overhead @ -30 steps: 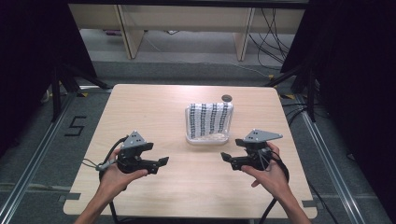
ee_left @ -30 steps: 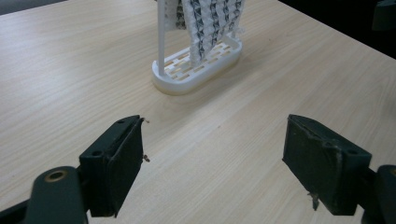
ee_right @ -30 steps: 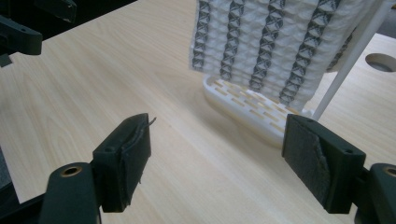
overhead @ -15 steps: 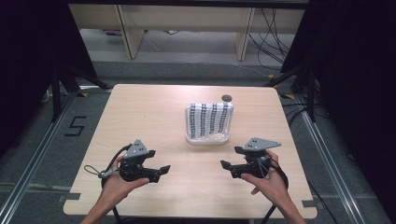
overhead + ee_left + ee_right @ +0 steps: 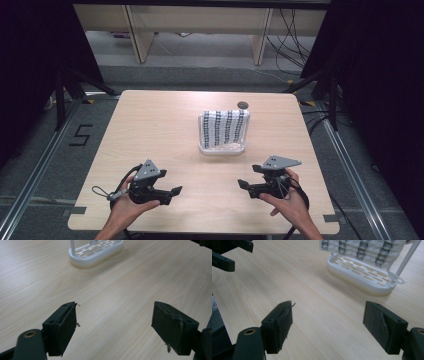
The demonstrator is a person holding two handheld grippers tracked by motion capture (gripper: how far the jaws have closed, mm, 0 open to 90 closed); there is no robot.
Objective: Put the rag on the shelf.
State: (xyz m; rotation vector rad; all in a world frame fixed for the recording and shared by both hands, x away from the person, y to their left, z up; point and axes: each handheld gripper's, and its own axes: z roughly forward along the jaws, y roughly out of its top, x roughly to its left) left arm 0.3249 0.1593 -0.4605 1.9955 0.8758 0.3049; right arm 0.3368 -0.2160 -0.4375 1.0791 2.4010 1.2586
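Two handheld grippers are over the near half of the wooden table: the left gripper and the right gripper, one in each of the person's two hands. There is one white drying rack, one patterned cloth and one small dark round object near the table's far edge, just behind the rack; what it is cannot be told.

The rack has an oval slotted base and thin white upright posts. The white cloth with dark rows of pattern hangs over its top, draped down above the base. In the right gripper view the cloth hangs above the slotted base of the rack, and nothing else lies in the rack. The left gripper view catches the rack's base at the top of the frame.

Both grippers hold nothing. The left gripper has its jaws wide apart over bare wood, and the right gripper stands the same, jaws spread with empty table between them. The rack sits well apart from both, farther up the table and closer to the right gripper.

Compared with a second ago, both grippers have drawn back toward the table's near edge. The rack, cloth and dark object lie where they were.
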